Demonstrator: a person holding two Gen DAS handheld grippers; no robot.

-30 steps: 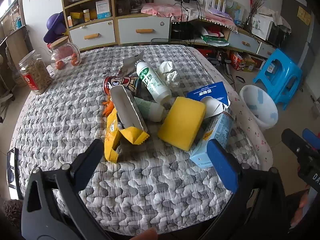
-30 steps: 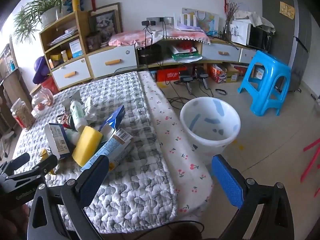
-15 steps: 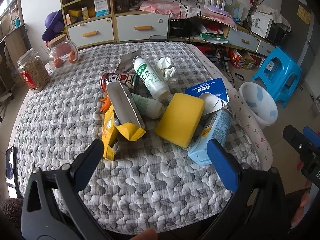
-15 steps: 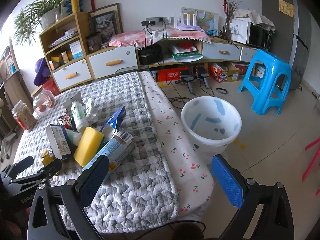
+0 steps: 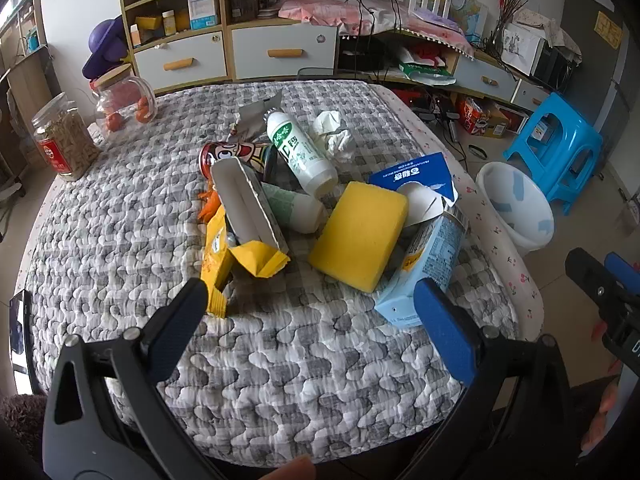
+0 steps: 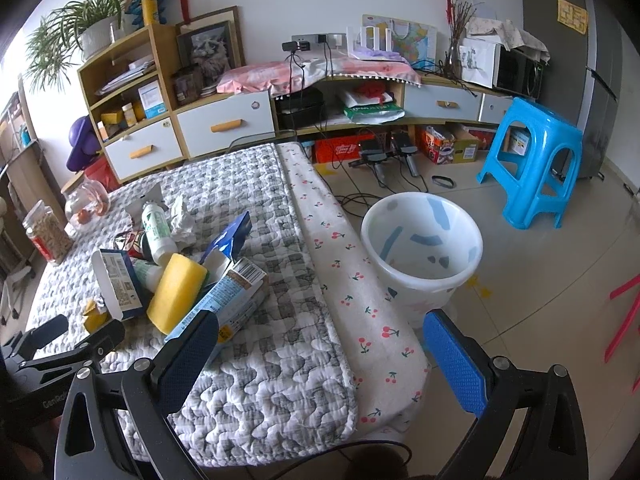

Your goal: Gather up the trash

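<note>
A trash pile lies mid-table: a yellow sponge [image 5: 360,236], a light blue carton [image 5: 428,268], a dark blue box [image 5: 416,176], a white bottle [image 5: 300,148], a crumpled tissue [image 5: 334,136], a red can [image 5: 236,154], a grey carton [image 5: 248,204] and a yellow wrapper [image 5: 240,264]. My left gripper [image 5: 310,304] is open and empty, just short of the pile. My right gripper [image 6: 320,344] is open and empty over the table's right edge, its left finger near the light blue carton [image 6: 224,300]. The white bin [image 6: 420,248] stands on the floor beside the table.
Two glass jars [image 5: 64,140] stand at the table's far left. A blue stool [image 6: 528,160] is behind the bin. Shelves and drawers [image 6: 224,124] line the back wall. Cables [image 6: 360,192] lie on the floor.
Both grippers have moved slightly forward toward the pile; the trash looks a little nearer. Both remain open. No object has moved.
</note>
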